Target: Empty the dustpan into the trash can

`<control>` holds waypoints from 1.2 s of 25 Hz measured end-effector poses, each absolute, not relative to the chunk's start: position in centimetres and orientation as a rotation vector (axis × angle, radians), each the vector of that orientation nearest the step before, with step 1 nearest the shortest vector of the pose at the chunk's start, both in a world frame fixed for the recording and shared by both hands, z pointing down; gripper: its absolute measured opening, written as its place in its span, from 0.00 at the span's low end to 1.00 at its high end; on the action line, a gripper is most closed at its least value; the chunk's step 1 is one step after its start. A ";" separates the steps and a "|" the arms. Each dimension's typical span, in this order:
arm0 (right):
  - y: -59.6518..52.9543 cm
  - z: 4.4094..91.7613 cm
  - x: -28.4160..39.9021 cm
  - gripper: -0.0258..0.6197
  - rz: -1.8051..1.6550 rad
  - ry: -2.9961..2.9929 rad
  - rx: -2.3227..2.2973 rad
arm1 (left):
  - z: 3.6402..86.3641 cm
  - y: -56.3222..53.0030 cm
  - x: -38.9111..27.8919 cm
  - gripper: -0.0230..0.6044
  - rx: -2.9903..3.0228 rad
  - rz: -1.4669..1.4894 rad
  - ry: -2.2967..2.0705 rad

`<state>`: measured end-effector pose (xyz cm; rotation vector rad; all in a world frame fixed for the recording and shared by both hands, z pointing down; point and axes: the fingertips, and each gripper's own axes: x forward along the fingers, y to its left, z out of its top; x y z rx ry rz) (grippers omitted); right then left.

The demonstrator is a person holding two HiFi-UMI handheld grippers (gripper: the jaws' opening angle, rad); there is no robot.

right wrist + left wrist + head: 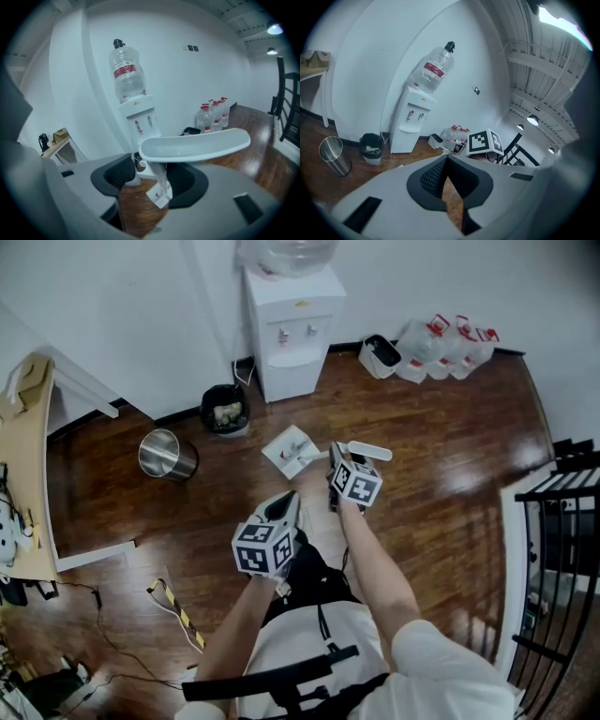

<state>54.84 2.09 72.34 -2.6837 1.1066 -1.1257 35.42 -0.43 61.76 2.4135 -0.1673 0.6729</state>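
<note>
The right claw was clamped on the dustpan's upright handle, its pan low by the floor, apart from the black trash can; the left claw was closed, empty; emptying seemingly remained undone.

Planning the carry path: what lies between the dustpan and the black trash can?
Only bare wood floor between the dustpan and the black trash can; the head view shows it.
</note>
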 end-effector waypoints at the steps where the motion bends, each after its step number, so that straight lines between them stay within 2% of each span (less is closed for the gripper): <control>1: 1.9 72.5 55.2 0.45 -1.120 1.084 -2.690 | 62.0 -0.5 35.3 0.02 2.405 0.675 -0.167; 3: 1.8 72.8 55.9 0.45 -1.109 1.030 -2.699 | 62.5 -0.6 35.0 0.02 2.389 0.683 -0.169; 5: 1.8 72.7 56.5 0.37 -1.097 0.983 -2.724 | 63.0 -0.6 34.8 0.02 2.378 0.693 -0.170; 11: 0.8 72.4 57.7 0.37 -1.007 0.953 -2.710 | 63.8 -1.5 33.8 0.02 2.345 0.707 -0.189; 12: 0.8 72.3 58.0 0.29 -1.000 0.928 -2.685 | 63.9 -1.8 33.6 0.02 2.343 0.709 -0.194; 13: 1.0 72.4 58.3 0.30 -1.002 0.904 -2.674 | 63.9 -2.1 33.4 0.02 2.342 0.712 -0.199; 15: 1.1 72.7 58.6 0.26 -1.022 0.890 -2.705 | 64.0 -2.7 33.1 0.02 2.338 0.715 -0.210; 21: 0.3 72.3 59.7 0.27 -1.042 0.882 -2.750 | 64.3 -4.6 33.4 0.02 2.330 0.717 -0.236; 30: -6.0 67.1 58.8 0.24 -0.948 1.351 -2.888 | 65.1 -9.9 32.8 0.02 2.300 0.736 -0.334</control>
